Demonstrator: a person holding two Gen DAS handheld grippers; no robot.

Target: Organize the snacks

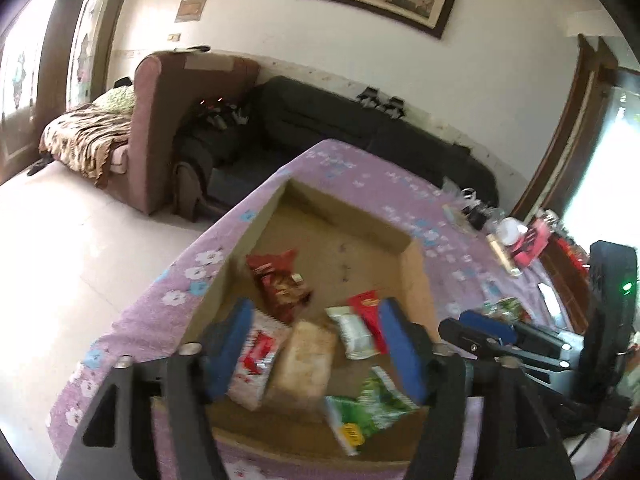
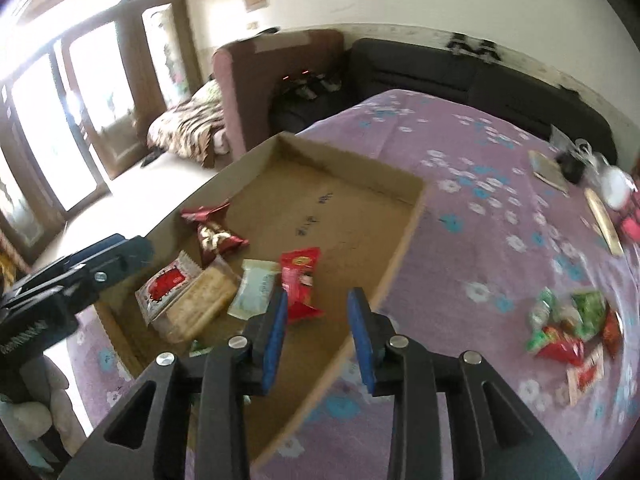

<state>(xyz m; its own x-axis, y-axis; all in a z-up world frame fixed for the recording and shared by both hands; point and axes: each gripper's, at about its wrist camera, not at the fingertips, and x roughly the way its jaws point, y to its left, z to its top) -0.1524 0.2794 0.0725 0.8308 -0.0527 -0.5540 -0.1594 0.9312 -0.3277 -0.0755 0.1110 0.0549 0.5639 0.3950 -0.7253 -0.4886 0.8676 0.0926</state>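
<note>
A shallow cardboard box (image 1: pixel 414 268) (image 2: pixel 400 248) lies on the purple flowered table. In it lie a dark red packet (image 1: pixel 280 280) (image 2: pixel 214 232), a red-and-white packet (image 1: pixel 256 360) (image 2: pixel 164 284), a beige biscuit pack (image 1: pixel 306 360) (image 2: pixel 200 308), a pale packet (image 1: pixel 352 332) (image 2: pixel 254 288), a red packet (image 1: pixel 366 308) (image 2: pixel 302 280) and a green packet (image 1: pixel 368 408). My left gripper (image 1: pixel 316 344) is open and empty above the box's near end. My right gripper (image 2: pixel 318 336) is open and empty over the box's near right side. A pile of loose snacks (image 2: pixel 572 328) lies on the table to the right.
The purple tablecloth (image 2: pixel 480 208) covers the table. Clutter, with a white round object (image 2: pixel 614 188) and a pink item (image 1: pixel 532 240), sits at the far right edge. A dark sofa (image 1: pixel 340 120) and a brown armchair (image 1: pixel 160 128) stand behind. The right gripper shows in the left wrist view (image 1: pixel 500 332).
</note>
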